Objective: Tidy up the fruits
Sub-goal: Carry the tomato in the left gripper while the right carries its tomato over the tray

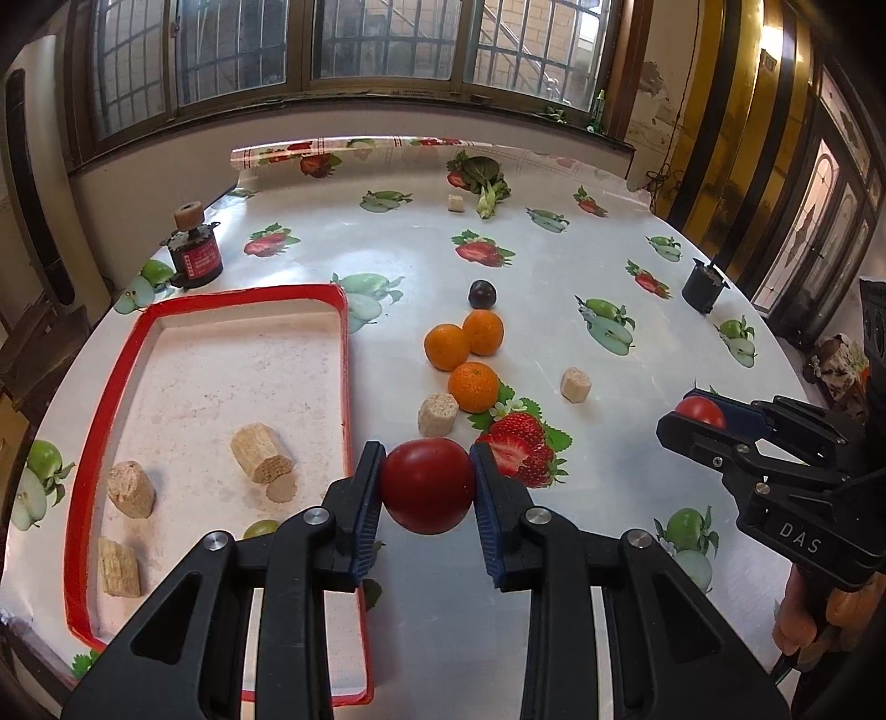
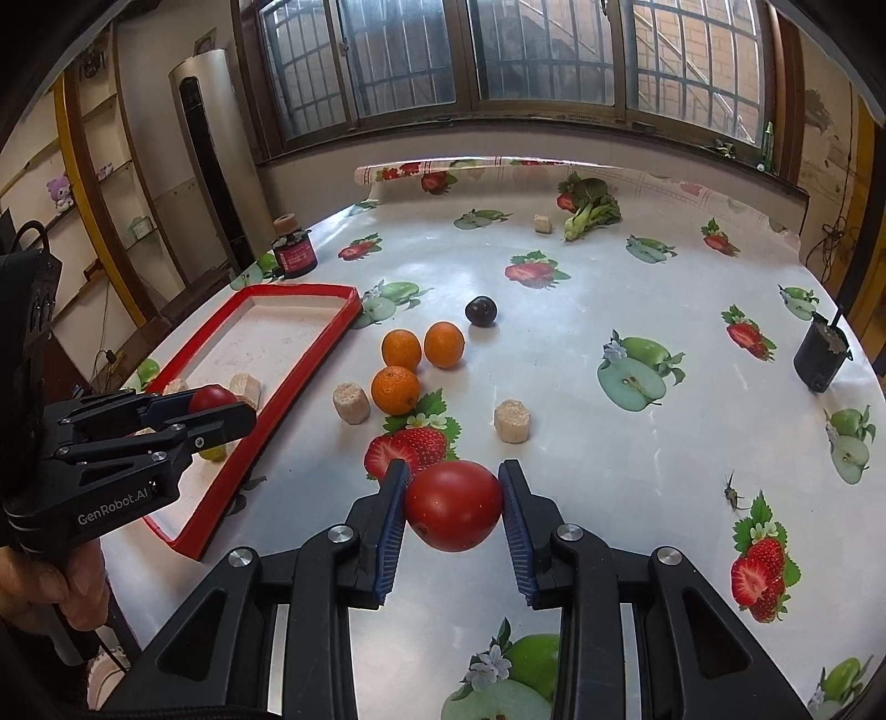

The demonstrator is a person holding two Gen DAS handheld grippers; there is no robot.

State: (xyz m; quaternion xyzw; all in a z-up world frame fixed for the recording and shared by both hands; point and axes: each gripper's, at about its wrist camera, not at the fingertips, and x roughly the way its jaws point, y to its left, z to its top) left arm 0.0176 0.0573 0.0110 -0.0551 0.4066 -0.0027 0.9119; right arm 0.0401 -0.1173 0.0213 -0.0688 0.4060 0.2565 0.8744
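Tomatoes gripped in both tongs over the fruit-print table

Your left tongs (image 1: 426, 487) are clamped on a red tomato (image 1: 426, 484), pads pressing both sides, just beside the right rim of the red tray (image 1: 346, 354). Your right tongs (image 2: 454, 507) pinch a second tomato (image 2: 453, 505) the same way, over bare cloth near a printed strawberry.

You work on a glossy white tablecloth (image 2: 581, 343) printed with apples and strawberries, under a barred window (image 2: 542, 50). Three oranges (image 1: 473, 386) cluster mid-table with a dark plum (image 1: 482, 293) behind them; pale cork-like stubs (image 1: 437, 414) lie beside them and inside the tray. Leafy greens (image 1: 487, 180) lie near the far edge.

A dark cup (image 2: 819, 360) stands close to the curved right edge, and a black canister (image 1: 194, 257) behind the tray. The cloth right of the oranges is open.
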